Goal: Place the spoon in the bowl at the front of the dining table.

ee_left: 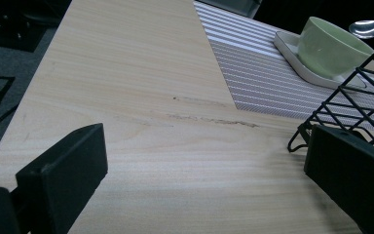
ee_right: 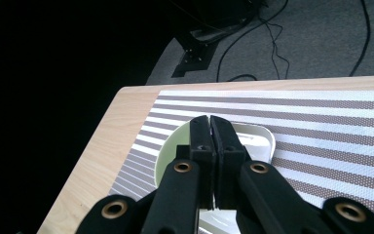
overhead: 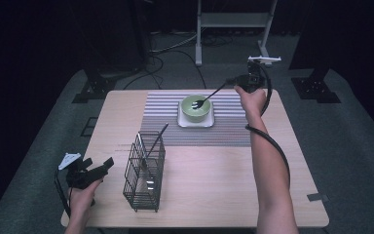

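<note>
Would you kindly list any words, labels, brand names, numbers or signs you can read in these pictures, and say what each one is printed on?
None: no readable text shows in any view.
The green bowl, the white square plate under it, the striped placemat, the black wire basket and the wooden table all look unmarked.
The left gripper and right gripper carry no legible label either.

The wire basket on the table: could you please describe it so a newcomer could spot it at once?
Start at the wooden table and find the striped placemat at its far middle. Nearer the person, off the mat's left corner, stands the wire basket: a tall black open grid with utensils standing inside.
</note>
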A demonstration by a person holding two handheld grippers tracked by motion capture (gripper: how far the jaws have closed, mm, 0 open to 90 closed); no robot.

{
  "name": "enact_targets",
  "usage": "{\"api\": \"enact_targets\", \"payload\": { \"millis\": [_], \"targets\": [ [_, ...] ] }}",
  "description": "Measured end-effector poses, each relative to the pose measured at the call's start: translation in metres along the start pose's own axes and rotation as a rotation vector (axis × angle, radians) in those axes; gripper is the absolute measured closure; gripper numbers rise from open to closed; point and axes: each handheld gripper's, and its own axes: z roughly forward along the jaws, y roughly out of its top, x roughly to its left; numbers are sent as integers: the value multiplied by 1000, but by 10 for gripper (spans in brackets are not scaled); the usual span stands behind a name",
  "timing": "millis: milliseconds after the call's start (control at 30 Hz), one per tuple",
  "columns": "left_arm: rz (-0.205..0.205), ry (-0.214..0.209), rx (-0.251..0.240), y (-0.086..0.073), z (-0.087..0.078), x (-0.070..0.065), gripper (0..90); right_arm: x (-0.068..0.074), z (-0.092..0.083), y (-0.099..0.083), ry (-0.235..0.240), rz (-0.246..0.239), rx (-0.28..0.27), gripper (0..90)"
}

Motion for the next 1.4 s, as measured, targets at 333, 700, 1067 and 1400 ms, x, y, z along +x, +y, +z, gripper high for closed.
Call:
{"api": "enact_targets", "payload": {
  "millis": [333,700,1067,1400],
  "targets": [
    [-1,2,-5,1,-1,2,10,-8,16,-7,-23,29,-5,885],
    [-2,1,-4,0,-1,2,10,-11,27,-16,-46,27,14,885],
    [0,1,-3,0,0,2,10,-10,37,-17,-73,20,33,886],
    [3,0,-4,1,-1,2,10,-15,48,-24,-78,31,50,885]
  ]
}}
